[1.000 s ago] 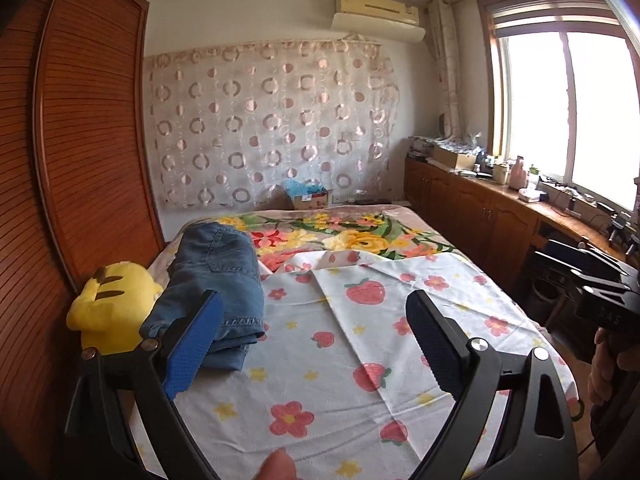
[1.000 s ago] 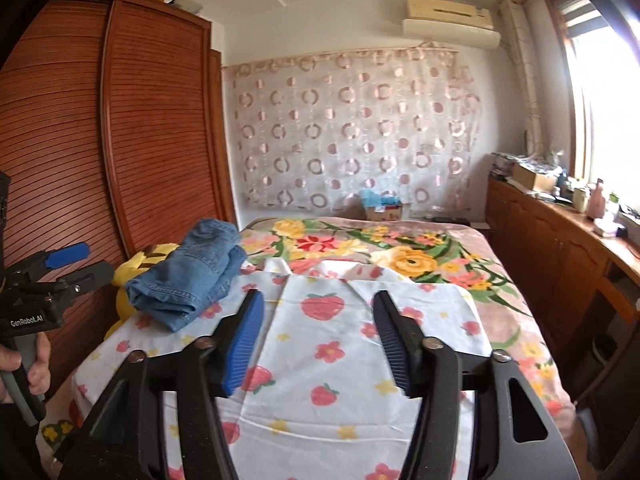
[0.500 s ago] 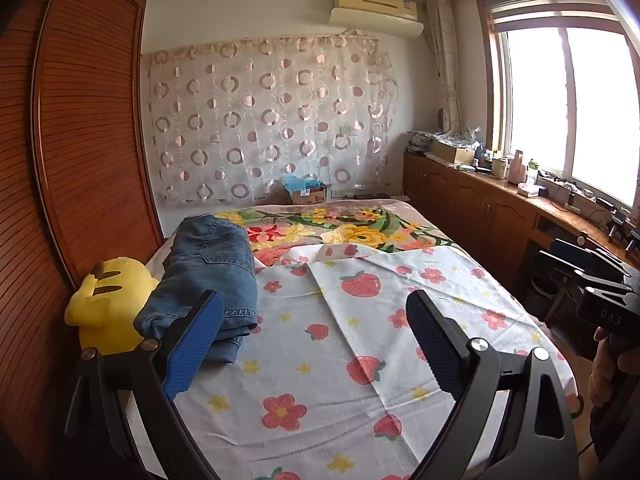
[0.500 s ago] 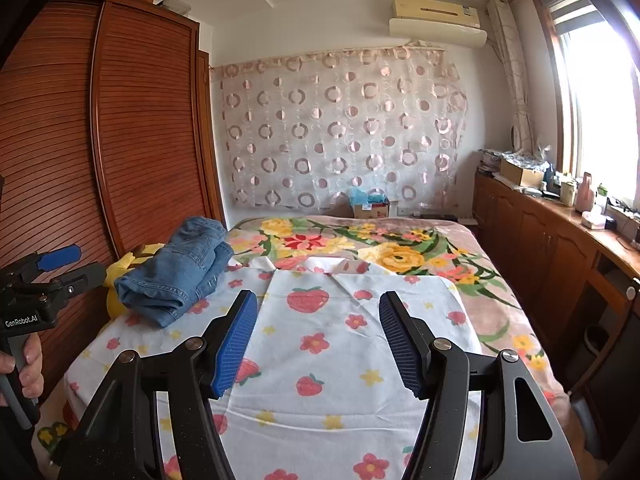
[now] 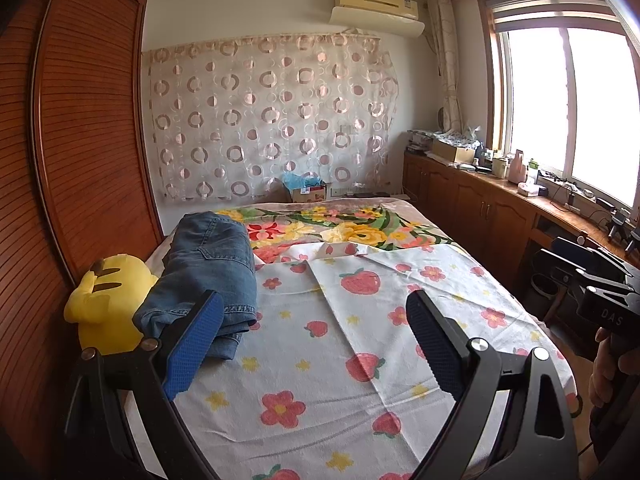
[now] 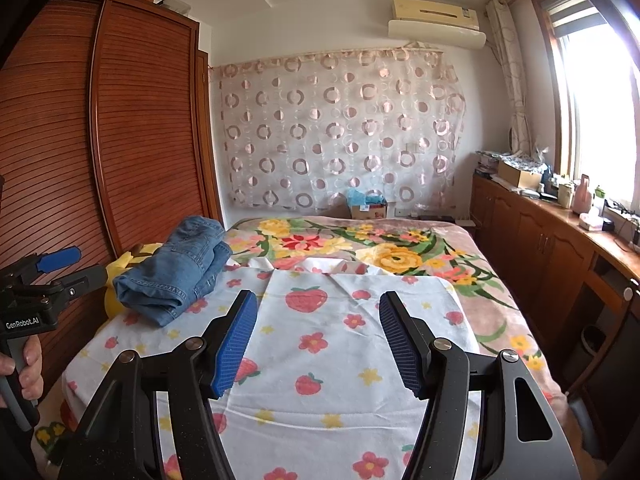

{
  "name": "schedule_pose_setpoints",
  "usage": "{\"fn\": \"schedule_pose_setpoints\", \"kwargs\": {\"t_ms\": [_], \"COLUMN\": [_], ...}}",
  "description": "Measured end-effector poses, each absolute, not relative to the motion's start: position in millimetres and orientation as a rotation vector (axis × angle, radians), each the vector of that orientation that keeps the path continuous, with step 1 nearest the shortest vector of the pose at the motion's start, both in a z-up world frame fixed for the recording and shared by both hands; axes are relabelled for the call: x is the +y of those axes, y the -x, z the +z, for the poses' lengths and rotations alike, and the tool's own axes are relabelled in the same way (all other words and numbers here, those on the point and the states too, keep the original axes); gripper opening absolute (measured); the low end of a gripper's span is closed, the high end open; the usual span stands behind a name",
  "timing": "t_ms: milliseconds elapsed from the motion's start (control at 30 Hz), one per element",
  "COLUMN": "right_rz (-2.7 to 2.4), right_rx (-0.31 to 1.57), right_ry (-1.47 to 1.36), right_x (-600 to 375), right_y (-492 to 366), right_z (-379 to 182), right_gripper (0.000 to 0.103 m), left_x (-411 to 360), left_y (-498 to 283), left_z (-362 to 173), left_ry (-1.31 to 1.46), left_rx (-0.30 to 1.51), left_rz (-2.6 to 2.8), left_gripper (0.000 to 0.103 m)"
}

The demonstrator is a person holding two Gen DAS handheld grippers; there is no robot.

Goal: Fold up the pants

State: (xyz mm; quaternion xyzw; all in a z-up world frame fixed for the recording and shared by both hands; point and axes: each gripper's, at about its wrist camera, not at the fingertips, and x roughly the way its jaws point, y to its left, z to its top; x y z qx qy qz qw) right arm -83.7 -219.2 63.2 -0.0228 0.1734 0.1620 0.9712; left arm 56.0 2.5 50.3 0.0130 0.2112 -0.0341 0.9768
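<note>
A folded pair of blue jeans [image 5: 208,268] lies at the left side of the bed, partly on a yellow plush toy [image 5: 106,300]; the jeans also show in the right wrist view [image 6: 176,272]. My left gripper [image 5: 312,332] is open and empty, held above the white strawberry sheet [image 5: 360,320] near the bed's foot, its left finger just in front of the jeans. My right gripper [image 6: 318,328] is open and empty, held above the sheet [image 6: 320,344] to the right of the jeans.
A tall brown wardrobe [image 6: 100,140] stands close along the bed's left. Low wooden cabinets [image 5: 480,208] with clutter run under the window on the right. A floral blanket [image 6: 360,240] covers the far half of the bed. A cardboard box [image 6: 368,210] sits by the patterned curtain.
Both grippers have pulled back and risen from the bed, so more of the room shows. Both stay open. The jeans have not moved.
</note>
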Motion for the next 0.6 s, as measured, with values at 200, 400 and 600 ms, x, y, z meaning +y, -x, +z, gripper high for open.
{"fn": "schedule_pose_setpoints", "kwargs": {"t_ms": [200, 400, 600], "right_rz": [0.328, 0.329, 0.329], "right_rx": [0.349, 0.344, 0.342], "right_ry": [0.047, 0.046, 0.048], "right_x": [-220.6, -222.3, -224.6], "right_y": [83.2, 82.6, 82.8], "right_z": [62.9, 64.0, 62.3], "right_gripper": [0.066, 0.066, 0.066], "left_x": [2.8, 3.7, 4.6], "left_y": [-56.2, -56.2, -56.2], "left_z": [50.6, 51.3, 50.2], "left_ry": [-0.025, -0.027, -0.027], "left_rx": [0.427, 0.426, 0.426], "left_rz": [-0.069, -0.07, -0.07], "left_gripper": [0.093, 0.093, 0.093]}}
